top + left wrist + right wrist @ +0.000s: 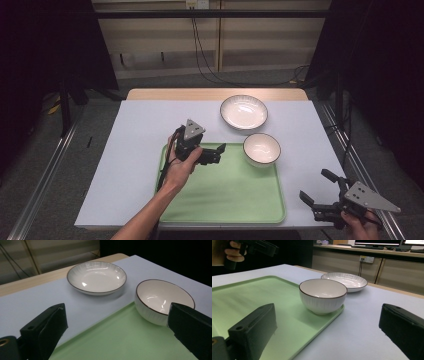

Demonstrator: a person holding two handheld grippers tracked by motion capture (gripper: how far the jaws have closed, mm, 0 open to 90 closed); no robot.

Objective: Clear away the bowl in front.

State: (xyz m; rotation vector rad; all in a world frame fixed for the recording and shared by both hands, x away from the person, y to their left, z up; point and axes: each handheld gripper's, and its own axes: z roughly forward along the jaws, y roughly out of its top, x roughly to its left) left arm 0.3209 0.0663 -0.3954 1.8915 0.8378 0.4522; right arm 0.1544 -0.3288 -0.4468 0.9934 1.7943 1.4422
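We see a deep white ribbed bowl with a dark rim (262,149) sitting empty on the far right corner of the flat pale green plastic tray (225,192), and a shallow white ribbed dish (244,111), also empty, on the white-covered bench (135,150) just behind it. Our left hand-held gripper (218,151) hovers over the tray's far left part, jaws spread wide toward the bowl, near it but apart. Our right hand-held gripper (316,189) sits by the bench's near right corner, jaws wide, well apart from the bowl.
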